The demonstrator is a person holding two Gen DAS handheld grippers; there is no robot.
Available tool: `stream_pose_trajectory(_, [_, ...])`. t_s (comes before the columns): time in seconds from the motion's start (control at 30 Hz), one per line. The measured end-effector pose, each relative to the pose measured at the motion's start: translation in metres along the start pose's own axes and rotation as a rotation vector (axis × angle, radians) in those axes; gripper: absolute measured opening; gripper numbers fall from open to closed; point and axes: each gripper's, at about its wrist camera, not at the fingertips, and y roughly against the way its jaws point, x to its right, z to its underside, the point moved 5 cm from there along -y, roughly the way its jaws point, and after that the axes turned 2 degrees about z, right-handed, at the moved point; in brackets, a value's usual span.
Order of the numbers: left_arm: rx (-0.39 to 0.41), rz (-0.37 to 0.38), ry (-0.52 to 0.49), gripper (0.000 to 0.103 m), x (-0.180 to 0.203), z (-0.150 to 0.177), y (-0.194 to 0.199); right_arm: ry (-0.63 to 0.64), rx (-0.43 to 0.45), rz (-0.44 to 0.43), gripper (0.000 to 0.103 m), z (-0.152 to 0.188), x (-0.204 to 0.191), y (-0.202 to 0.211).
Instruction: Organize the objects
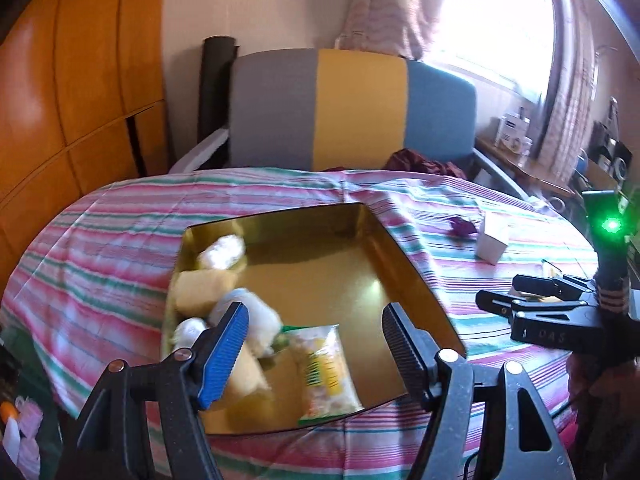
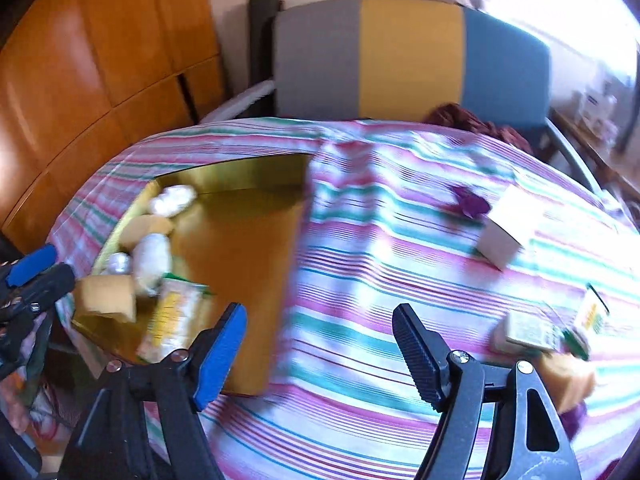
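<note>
A shallow gold tray [image 1: 320,272] lies on the striped tablecloth and holds white wrapped bundles [image 1: 222,252], pale yellow blocks [image 1: 204,292] and a snack packet [image 1: 324,372]. My left gripper [image 1: 316,348] hovers open over the tray's near end, pads touching nothing. In the right wrist view my right gripper [image 2: 320,354] stands open above bare cloth, just right of the tray [image 2: 240,248]. On the cloth to its right lie a white box [image 2: 508,228], a purple wrapper [image 2: 470,202], a small carton [image 2: 524,334], a yellow-green packet [image 2: 592,312] and a yellow block [image 2: 572,380].
A chair with a grey, yellow and blue back [image 1: 352,108] stands behind the round table, with dark red cloth [image 1: 424,160] on its seat. Wooden cupboard doors [image 1: 80,80] fill the left. A cluttered side desk [image 1: 520,148] sits at the right under the window.
</note>
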Motion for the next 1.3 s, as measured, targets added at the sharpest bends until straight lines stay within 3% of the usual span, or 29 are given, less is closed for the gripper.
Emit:
stream_pose_trajectory(0.3, [-0.041, 0.082, -0.076, 0.071, 0.047, -0.009, -0.022, -0.171, -0.012, 0.178, 0.076, 0.008, 0.120, 0.019])
stream_pose_trajectory(0.47, [-0.065, 0.118, -0.130, 0.071, 0.077, -0.015, -0.036, -0.304, 0.010, 0.311, 0.083, 0.007, 0.205, 0.041])
stream_pose_trajectory(0.63, [-0.102, 0.179, -0.195, 0.071, 0.118, -0.022, -0.056, -0.521, 0.041, 0.441, 0.084, 0.023, 0.293, 0.050])
stream_pose_trajectory(0.73, [-0.113, 0.207, -0.219, 0.071, 0.142, -0.029, -0.068, -0.688, 0.027, 0.449, 0.084, 0.044, 0.328, 0.049])
stream_pose_trajectory(0.8, [-0.137, 0.236, -0.206, 0.071, 0.153, -0.035, -0.078, -0.765, 0.030, 0.430, 0.084, 0.052, 0.339, 0.051])
stream_pose_trajectory(1.0, [-0.193, 0.291, -0.160, 0.070, 0.188, -0.055, -0.110, -0.814, 0.008, 0.380, 0.085, 0.058, 0.342, 0.046])
stream_pose_trajectory(1.3, [-0.216, 0.277, -0.290, 0.070, 0.250, -0.083, -0.169, -0.783, 0.002, 0.344, 0.089, 0.056, 0.330, 0.043])
